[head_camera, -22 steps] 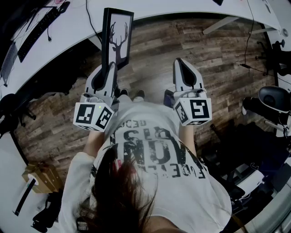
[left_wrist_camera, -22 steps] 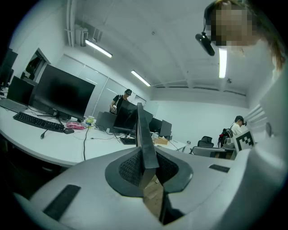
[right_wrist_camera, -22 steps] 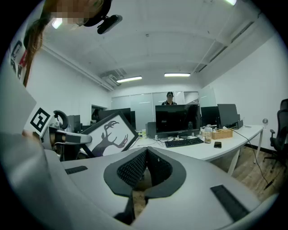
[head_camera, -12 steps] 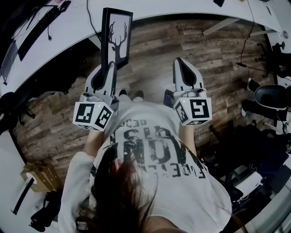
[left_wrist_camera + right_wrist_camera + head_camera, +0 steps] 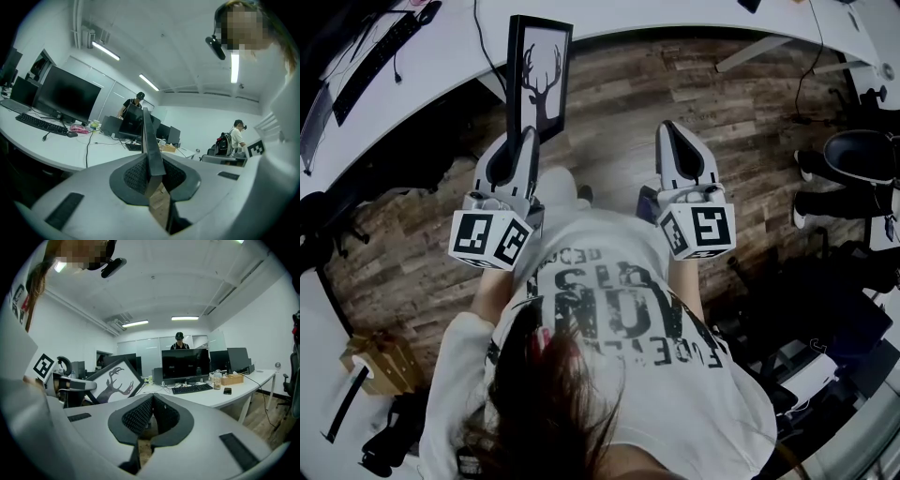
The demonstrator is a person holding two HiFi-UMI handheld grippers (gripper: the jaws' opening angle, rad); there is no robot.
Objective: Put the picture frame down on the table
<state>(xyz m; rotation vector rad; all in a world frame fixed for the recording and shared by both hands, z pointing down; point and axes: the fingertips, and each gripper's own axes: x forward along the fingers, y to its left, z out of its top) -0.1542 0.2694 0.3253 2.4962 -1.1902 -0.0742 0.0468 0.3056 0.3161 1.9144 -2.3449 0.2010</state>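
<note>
Person's printed shirt (image 5: 619, 309) nearest, right gripper (image 5: 668, 127) empty with jaws together above wood floor (image 5: 722, 103), left gripper (image 5: 528, 133) clamped on the picture frame (image 5: 538, 80) lower edge, frame upright in the air ahead of its jaws, white table (image 5: 441, 56) with keyboard (image 5: 375, 61) beyond.

White desks (image 5: 441, 56) curve over wood-plank floor (image 5: 750, 103) beneath strip lights (image 5: 105, 50).

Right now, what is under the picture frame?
The left gripper clamps the deer picture frame by its lower edge, in the air. Beneath it shows wood-plank floor beside the white desk; the frame covers the spot directly below.
</note>
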